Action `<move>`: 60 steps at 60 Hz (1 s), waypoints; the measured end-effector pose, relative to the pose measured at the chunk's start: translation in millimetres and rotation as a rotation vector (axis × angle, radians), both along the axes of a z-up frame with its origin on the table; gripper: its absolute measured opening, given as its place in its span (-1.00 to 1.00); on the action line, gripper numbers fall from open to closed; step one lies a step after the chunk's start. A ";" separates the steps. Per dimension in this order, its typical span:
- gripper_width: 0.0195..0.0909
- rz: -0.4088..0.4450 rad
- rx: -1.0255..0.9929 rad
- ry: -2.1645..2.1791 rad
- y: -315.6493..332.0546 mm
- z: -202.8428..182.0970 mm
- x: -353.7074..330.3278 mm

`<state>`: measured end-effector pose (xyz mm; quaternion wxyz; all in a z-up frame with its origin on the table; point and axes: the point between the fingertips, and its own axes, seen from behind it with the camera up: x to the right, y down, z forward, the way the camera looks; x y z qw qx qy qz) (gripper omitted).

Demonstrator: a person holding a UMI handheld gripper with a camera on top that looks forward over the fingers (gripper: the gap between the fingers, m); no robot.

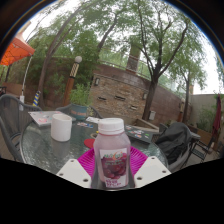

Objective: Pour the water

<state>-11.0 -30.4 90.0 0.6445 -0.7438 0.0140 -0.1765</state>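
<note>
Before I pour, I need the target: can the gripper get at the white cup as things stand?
Probably not yet: the gripper is occupied, with the bottle between its fingers. The white cup stands beyond them, off to one side on the glass table, nothing blocking it.

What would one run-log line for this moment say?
tongs: shut on bottle | bottle: upright, capped, between pink pads | white cup: beyond on glass table | pour: not begun

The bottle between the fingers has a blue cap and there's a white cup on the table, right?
Not quite. The bottle between the fingers has a white cap, not blue, as the gripper view shows. The white cup does stand on the table.
</note>
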 end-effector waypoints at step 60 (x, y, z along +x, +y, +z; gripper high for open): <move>-0.34 0.185 -0.270 -2.105 200.1 94.2 -97.0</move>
